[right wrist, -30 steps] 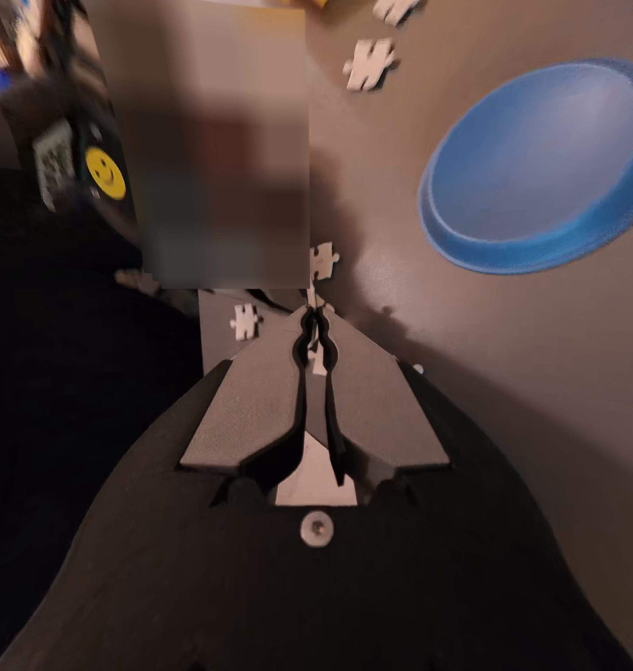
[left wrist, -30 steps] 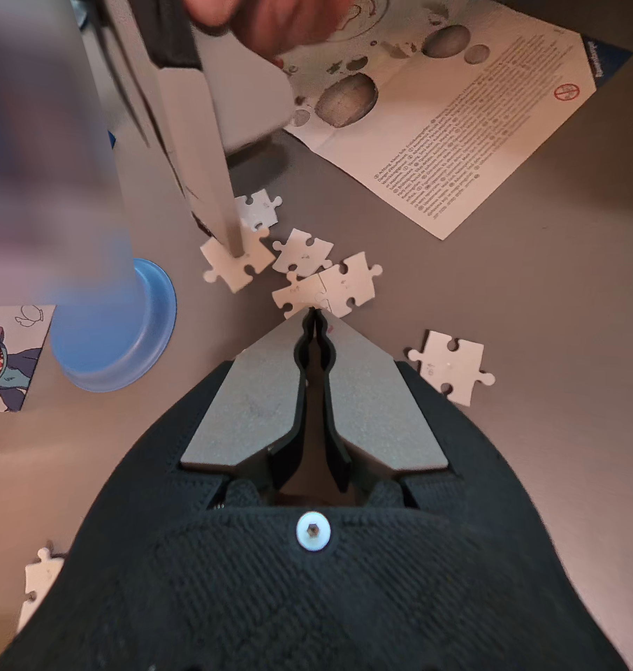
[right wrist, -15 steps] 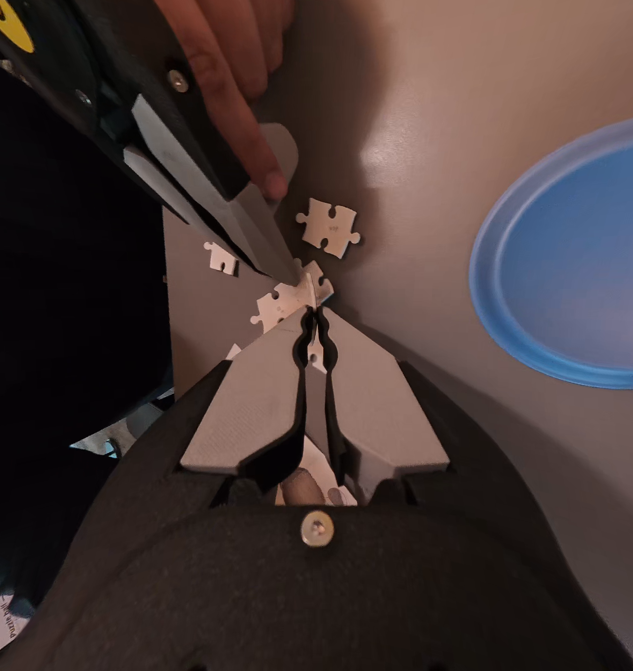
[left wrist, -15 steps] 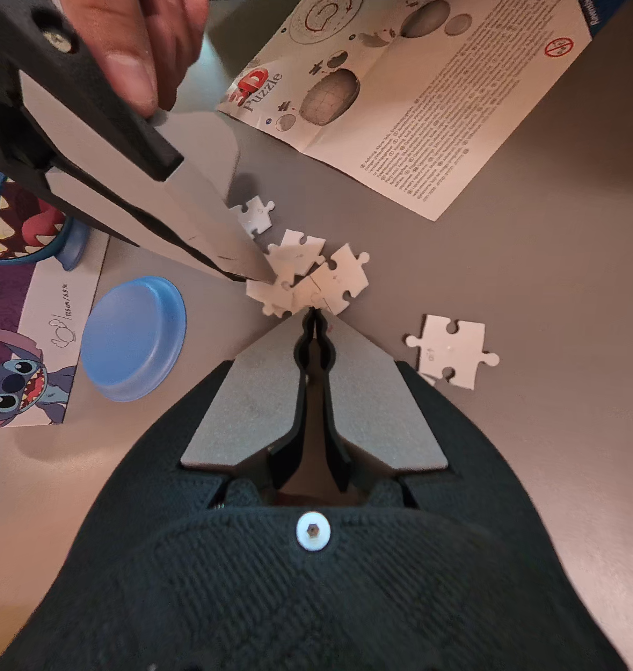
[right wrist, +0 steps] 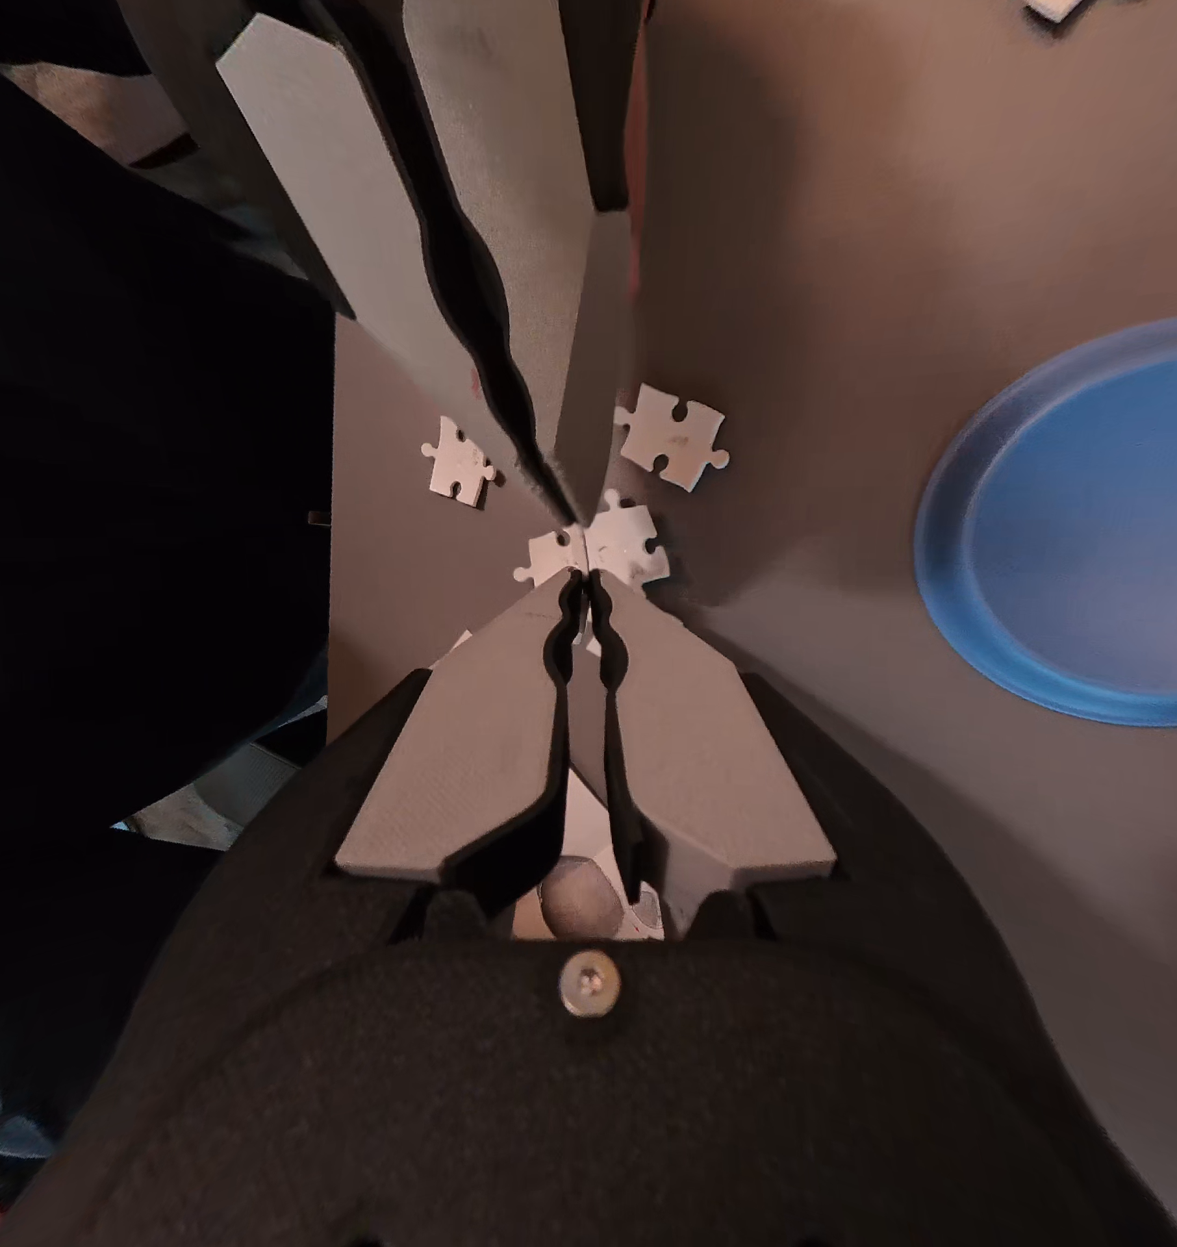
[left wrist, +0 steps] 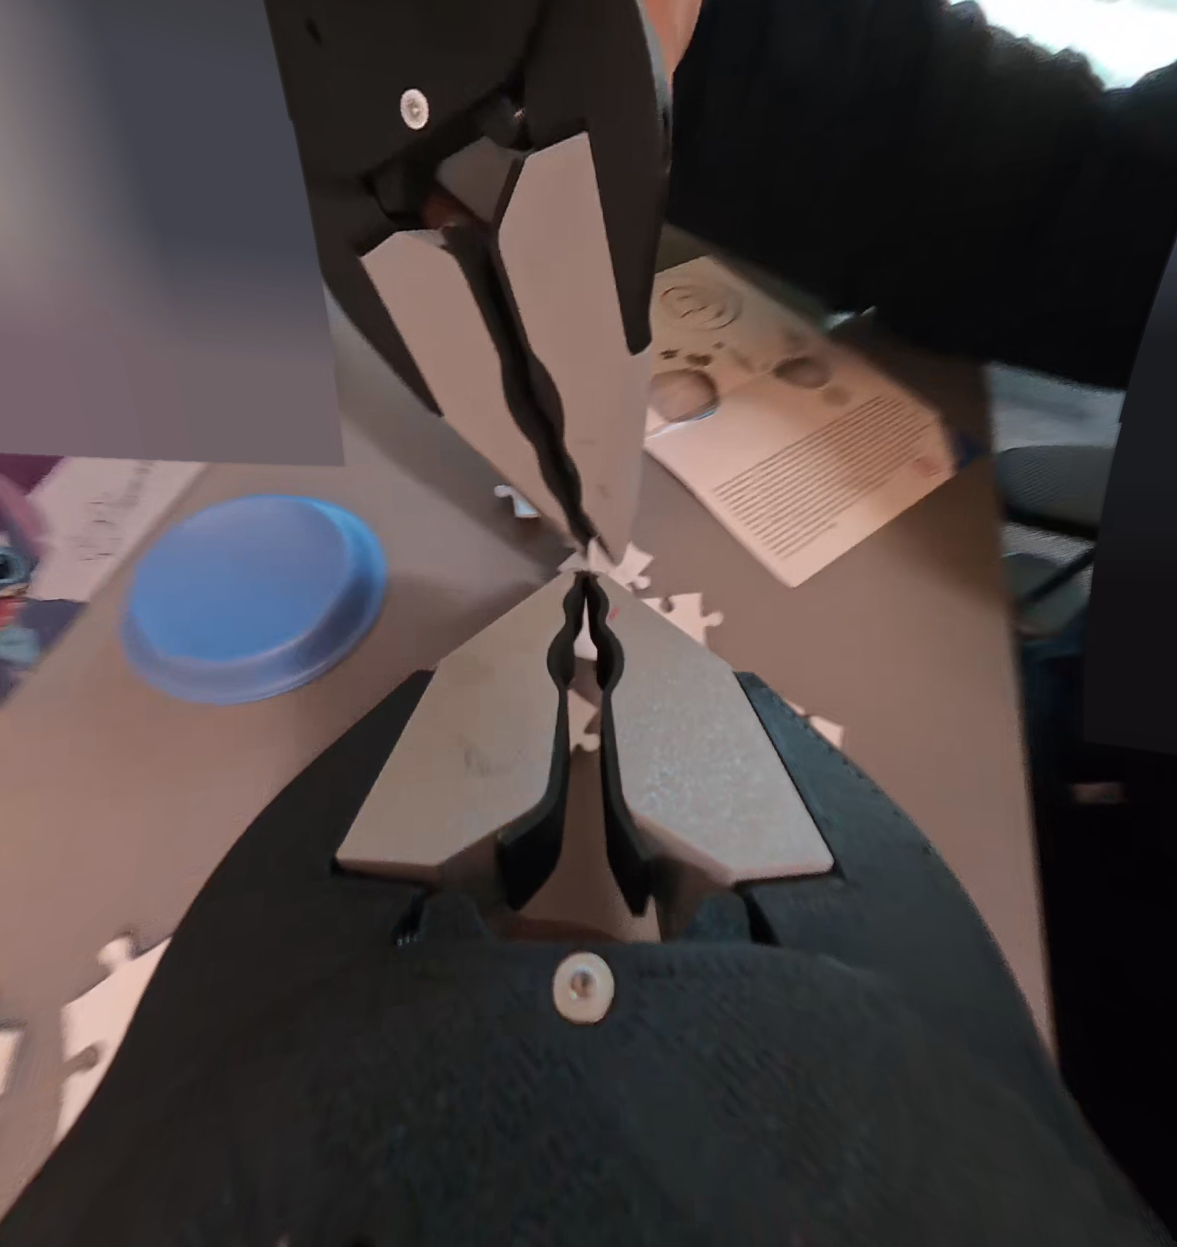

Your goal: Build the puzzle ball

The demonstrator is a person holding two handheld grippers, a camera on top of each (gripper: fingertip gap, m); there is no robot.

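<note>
I am holding both tools tip to tip at the centre of each frame. My left hand-held gripper (left wrist: 584,582) is pinching the edge of a white puzzle piece (left wrist: 589,557), and my right hand-held gripper (right wrist: 582,579) is clamping the joined puzzle pieces (right wrist: 599,548) edge-on. Loose pieces (right wrist: 673,436) are lying on the grey worktop (right wrist: 808,337) nearby. A blue dish (right wrist: 1085,519) is sitting at right, the instruction sheet (left wrist: 795,438) at upper right.
</note>
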